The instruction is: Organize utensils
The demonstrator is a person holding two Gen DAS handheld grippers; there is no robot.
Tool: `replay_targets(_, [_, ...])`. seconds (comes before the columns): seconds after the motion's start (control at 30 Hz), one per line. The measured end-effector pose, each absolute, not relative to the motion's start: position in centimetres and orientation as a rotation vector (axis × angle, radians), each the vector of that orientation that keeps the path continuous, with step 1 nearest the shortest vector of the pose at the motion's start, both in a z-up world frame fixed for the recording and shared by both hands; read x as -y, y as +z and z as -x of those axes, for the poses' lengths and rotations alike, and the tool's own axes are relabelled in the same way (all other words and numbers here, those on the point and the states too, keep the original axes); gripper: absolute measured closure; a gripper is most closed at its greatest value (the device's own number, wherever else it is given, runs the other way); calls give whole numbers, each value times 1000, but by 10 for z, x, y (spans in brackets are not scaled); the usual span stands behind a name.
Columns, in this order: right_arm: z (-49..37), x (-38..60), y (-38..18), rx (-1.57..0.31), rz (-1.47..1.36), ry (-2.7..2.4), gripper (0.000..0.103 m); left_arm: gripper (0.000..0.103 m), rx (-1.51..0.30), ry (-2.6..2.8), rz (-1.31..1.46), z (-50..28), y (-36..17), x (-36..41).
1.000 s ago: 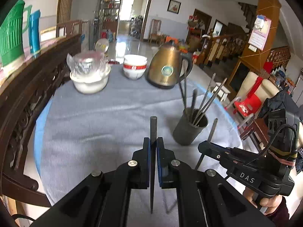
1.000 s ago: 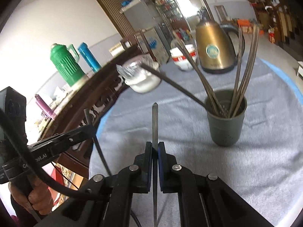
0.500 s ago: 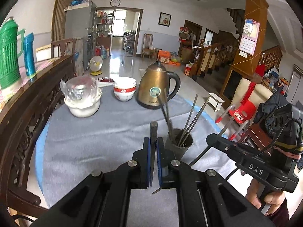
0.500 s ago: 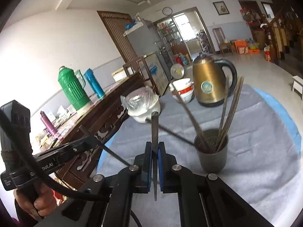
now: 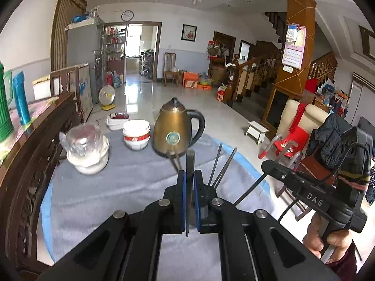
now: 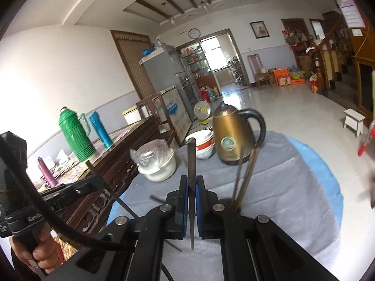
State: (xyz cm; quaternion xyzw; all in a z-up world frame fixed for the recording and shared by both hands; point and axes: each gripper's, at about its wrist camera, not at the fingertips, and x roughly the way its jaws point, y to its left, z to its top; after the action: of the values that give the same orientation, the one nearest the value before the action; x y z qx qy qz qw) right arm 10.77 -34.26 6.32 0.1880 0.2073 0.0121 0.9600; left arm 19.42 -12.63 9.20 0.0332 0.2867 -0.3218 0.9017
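My left gripper (image 5: 189,175) is shut on a dark chopstick (image 5: 190,161) that stands upright between its blue pads, above the grey-clothed table (image 5: 117,187). My right gripper (image 6: 192,183) is likewise shut on a second dark chopstick (image 6: 191,159). In the left wrist view the right gripper (image 5: 264,165) hangs at the right, its chopstick (image 5: 248,192) slanting down. In the right wrist view the left gripper (image 6: 97,181) sits at the left with its chopstick (image 6: 112,194). Several chopsticks (image 5: 220,164) (image 6: 246,178) poke up from a holder cup, which is mostly hidden behind my fingers.
A bronze kettle (image 5: 173,131), stacked white and red bowls (image 5: 136,135) and a plastic-wrapped white pot (image 5: 86,149) stand at the table's far side. A carved wooden bench (image 6: 131,154) with green (image 6: 75,135) and blue (image 6: 100,128) flasks flanks the left edge.
Both grippers have risen with their chopsticks still clamped. The cup has sunk from plain view to behind the fingers, and more of the room and ceiling shows.
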Motion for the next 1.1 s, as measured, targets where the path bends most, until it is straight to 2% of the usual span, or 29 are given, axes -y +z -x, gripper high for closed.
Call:
replay_targets(0.3, [-118, 363, 78, -386, -372, -31, 97, 97, -555, -701, -72, -206, 119, 158])
replay_targets(0.6, [-130, 376, 79, -363, -362, -86, 97, 97, -525, -719, -82, -213, 124, 188])
replay_targets(1.1, [-144, 394, 51, -430, -391, -114, 97, 97, -579, -689, -103, -229, 84, 218])
